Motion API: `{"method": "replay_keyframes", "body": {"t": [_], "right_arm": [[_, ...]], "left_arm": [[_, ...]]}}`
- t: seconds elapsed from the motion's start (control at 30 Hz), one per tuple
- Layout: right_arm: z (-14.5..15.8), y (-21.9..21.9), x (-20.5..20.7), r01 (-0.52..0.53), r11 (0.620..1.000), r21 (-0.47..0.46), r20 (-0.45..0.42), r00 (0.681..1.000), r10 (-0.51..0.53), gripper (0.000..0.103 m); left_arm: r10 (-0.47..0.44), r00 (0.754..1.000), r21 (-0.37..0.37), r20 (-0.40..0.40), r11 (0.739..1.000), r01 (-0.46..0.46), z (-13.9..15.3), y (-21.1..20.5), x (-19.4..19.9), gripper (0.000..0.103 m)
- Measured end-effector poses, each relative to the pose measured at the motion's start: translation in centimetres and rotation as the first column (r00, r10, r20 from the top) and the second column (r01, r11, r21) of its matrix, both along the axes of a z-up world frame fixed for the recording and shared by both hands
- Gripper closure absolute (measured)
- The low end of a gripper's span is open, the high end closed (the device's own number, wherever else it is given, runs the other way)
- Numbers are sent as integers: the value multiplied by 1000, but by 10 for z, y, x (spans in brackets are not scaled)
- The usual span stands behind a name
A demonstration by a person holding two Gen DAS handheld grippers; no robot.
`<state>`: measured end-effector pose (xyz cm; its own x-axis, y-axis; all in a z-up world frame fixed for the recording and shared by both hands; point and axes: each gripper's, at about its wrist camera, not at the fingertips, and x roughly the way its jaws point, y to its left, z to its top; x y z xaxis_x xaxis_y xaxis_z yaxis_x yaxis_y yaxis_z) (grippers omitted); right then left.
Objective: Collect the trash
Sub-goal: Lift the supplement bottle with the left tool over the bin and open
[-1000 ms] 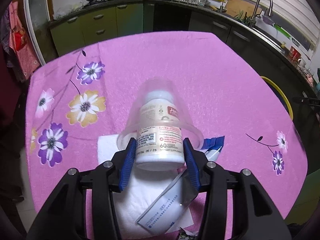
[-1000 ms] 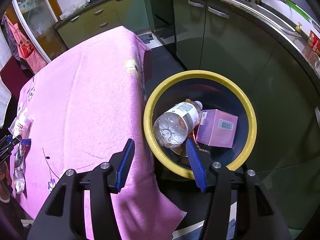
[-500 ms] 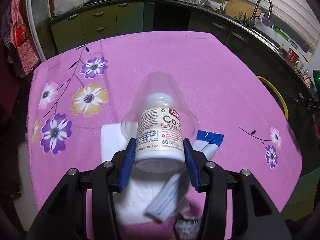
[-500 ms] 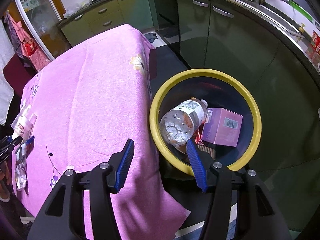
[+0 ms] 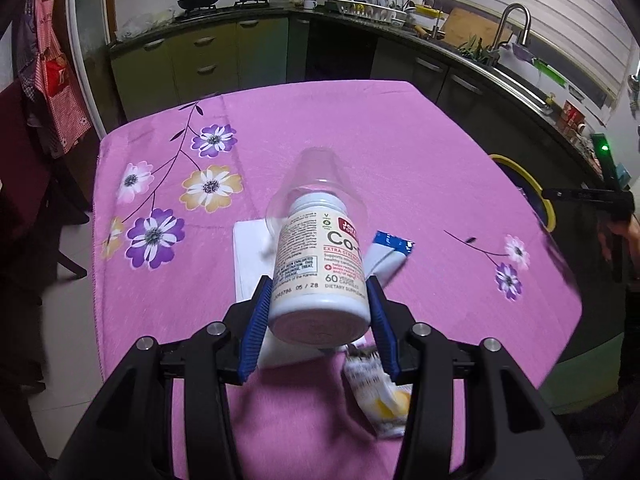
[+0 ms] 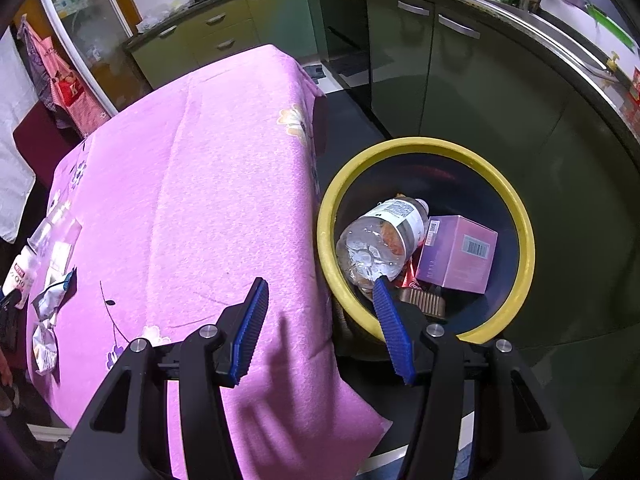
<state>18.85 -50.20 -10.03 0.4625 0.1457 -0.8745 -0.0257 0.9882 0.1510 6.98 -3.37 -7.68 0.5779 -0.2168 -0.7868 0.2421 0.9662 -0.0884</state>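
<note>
We count one pill bottle, one clear cup, one napkin and two wrappers on one pink table. One yellow-rimmed bin holds one water bottle and one purple box.
</note>
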Motion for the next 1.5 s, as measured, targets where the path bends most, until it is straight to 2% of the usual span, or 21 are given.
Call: {"method": "replay_keyframes", "body": {"t": [0.13,0.33,0.43,0.57,0.73,0.9,0.93,1.2,1.3,1.43,1.5], "right_arm": [[3,1,-3,-4,1000,3,9,1000,4,48],[10,-1,-12,1,1000,5,27,1000,-1,48],[15,-5,-17,9,1000,5,38,999,-9,48],[21,-16,-28,35,999,5,53,998,-35,48],[29,-40,-46,90,996,-1,80,993,-90,48],[30,-68,-64,149,989,9,96,984,-150,48],[28,-75,-68,161,987,14,97,982,-162,48],[18,-124,-93,242,967,76,101,963,-249,48],[12,-139,-102,267,959,95,97,956,-276,48],[2,-163,-114,303,946,117,79,946,-313,48],[-4,-174,-118,321,939,124,68,941,-331,48]], "left_arm": [[-19,1000,1,20,1000,19,11,-2,-12,58],[-102,993,-32,50,994,104,32,-22,-18,58],[-164,984,-40,64,985,167,41,-39,-14,58],[-265,961,-49,82,962,269,54,-71,-5,58],[-400,912,-64,91,911,406,68,-121,13,58],[-531,845,-62,60,843,534,75,-186,39,58],[-563,825,-64,47,823,565,75,-204,46,58],[-701,713,-51,-17,713,699,65,-326,84,58],[-726,685,-52,-60,688,724,50,-374,101,58],[-728,676,-26,-115,683,730,18,-433,133,58],[-717,684,-9,-135,691,723,2,-456,148,58]]}}
